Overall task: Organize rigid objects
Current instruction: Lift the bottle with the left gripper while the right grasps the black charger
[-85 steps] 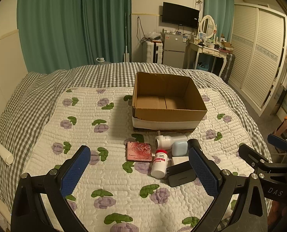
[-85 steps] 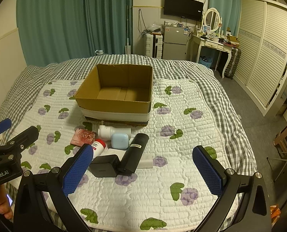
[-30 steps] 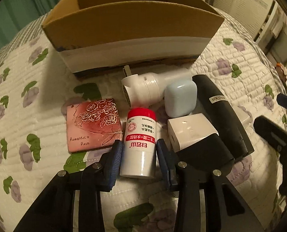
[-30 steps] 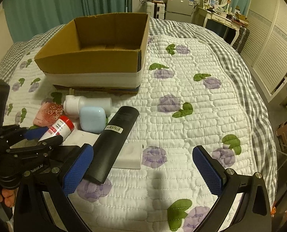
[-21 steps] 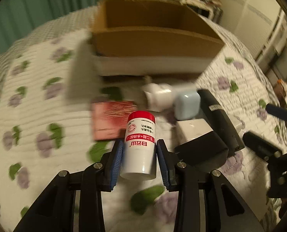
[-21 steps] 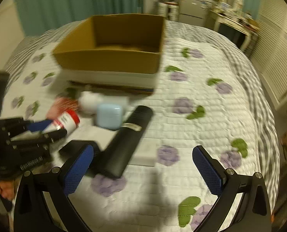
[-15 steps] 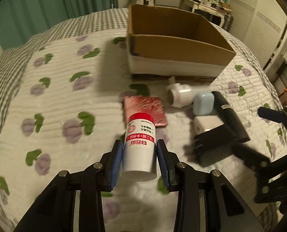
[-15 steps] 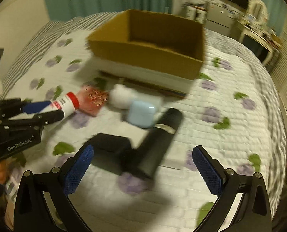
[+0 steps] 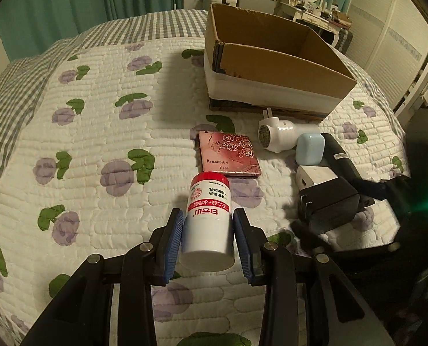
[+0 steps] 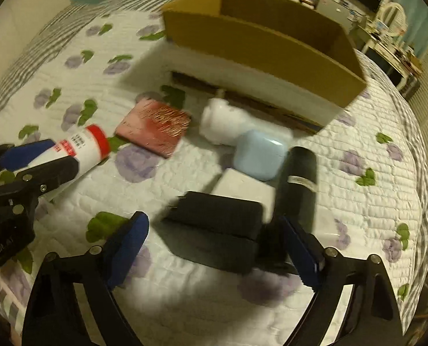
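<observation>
My left gripper [image 9: 208, 216] is shut on a white bottle with a red cap [image 9: 208, 196], held above the quilt, cap pointing away. In the right wrist view the same bottle [image 10: 81, 147] hangs at the left. My right gripper [image 10: 212, 223] hovers low over a black adapter block [image 10: 214, 222]. Its jaws are closing with the block between them, and the pads stand apart from its sides. The open cardboard box [image 9: 271, 66] sits beyond the pile and looks empty.
A pink rose-printed compact [image 9: 228, 152], a white plug-in device [image 9: 280, 134], a light blue case [image 9: 309, 148], a white charger cube [image 9: 315, 174] and a black cylinder [image 10: 299, 178] lie clustered before the box. Flowered quilt [image 9: 113, 144] spreads to the left.
The left gripper has lifted the bottle off the quilt and drawn it back and left. The right gripper swung left and down over the black block, its jaws narrowing.
</observation>
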Tool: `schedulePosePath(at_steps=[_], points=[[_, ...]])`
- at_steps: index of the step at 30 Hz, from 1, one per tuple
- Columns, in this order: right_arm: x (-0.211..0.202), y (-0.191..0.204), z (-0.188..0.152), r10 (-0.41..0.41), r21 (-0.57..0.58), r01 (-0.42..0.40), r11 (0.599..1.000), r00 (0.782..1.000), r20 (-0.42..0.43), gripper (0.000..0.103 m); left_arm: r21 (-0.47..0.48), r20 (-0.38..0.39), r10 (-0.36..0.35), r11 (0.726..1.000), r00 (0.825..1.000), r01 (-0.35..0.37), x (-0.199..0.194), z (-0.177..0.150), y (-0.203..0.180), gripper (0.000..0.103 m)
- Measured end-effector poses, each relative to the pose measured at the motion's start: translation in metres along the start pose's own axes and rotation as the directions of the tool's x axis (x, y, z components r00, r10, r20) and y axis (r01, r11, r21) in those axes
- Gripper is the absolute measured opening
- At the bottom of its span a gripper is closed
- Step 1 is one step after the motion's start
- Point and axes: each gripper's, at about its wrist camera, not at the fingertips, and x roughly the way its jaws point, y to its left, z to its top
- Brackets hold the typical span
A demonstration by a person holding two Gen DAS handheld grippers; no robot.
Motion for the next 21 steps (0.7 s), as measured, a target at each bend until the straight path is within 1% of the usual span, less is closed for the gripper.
schedulePosePath(at_steps=[1,3,4,5,6,8,11,14,21], points=[[0.005,0.006,-0.001,-0.03,-0.026,0.03,0.999,0.999,-0.01,0.091,-0.003,0.001,-0.004,1.0,1.0,0.004,0.0,0.0,0.001,0.036],[0.008,0.008,-0.001,-0.045,-0.028,0.044,0.999,0.999,-0.011,0.09,-0.006,0.003,-0.006,1.0,1.0,0.006,-0.001,-0.001,0.003,0.036],[0.007,0.007,-0.001,-0.047,-0.021,0.047,0.999,0.999,-0.009,0.083,-0.006,0.005,-0.006,1.0,1.0,0.006,-0.002,-0.001,0.004,0.036],[0.004,0.003,-0.001,-0.067,-0.004,0.067,0.998,0.998,-0.004,0.075,-0.007,0.006,-0.007,1.0,1.0,0.007,-0.003,-0.001,0.005,0.036],[0.003,-0.001,-0.001,-0.052,0.015,0.053,0.998,0.999,-0.004,0.073,-0.01,0.009,-0.008,1.0,1.0,0.008,-0.004,-0.001,0.005,0.036],[0.0,-0.006,-0.004,-0.032,0.037,0.032,0.999,0.999,0.001,0.072,-0.011,0.017,-0.01,1.0,1.0,0.01,-0.008,-0.001,0.005,0.036],[-0.011,-0.007,-0.008,-0.029,0.05,0.028,0.998,0.999,0.021,0.071,-0.008,0.037,-0.014,1.0,0.999,0.014,-0.017,0.0,0.004,0.036],[-0.026,-0.01,-0.011,0.001,0.07,-0.004,0.998,0.999,0.043,0.071,-0.008,0.057,-0.015,1.0,0.998,0.016,-0.028,0.002,0.002,0.036],[-0.074,-0.018,-0.014,0.007,0.1,-0.02,0.995,0.992,0.129,0.071,0.016,0.124,-0.02,1.0,0.992,0.018,-0.061,0.007,-0.01,0.036]])
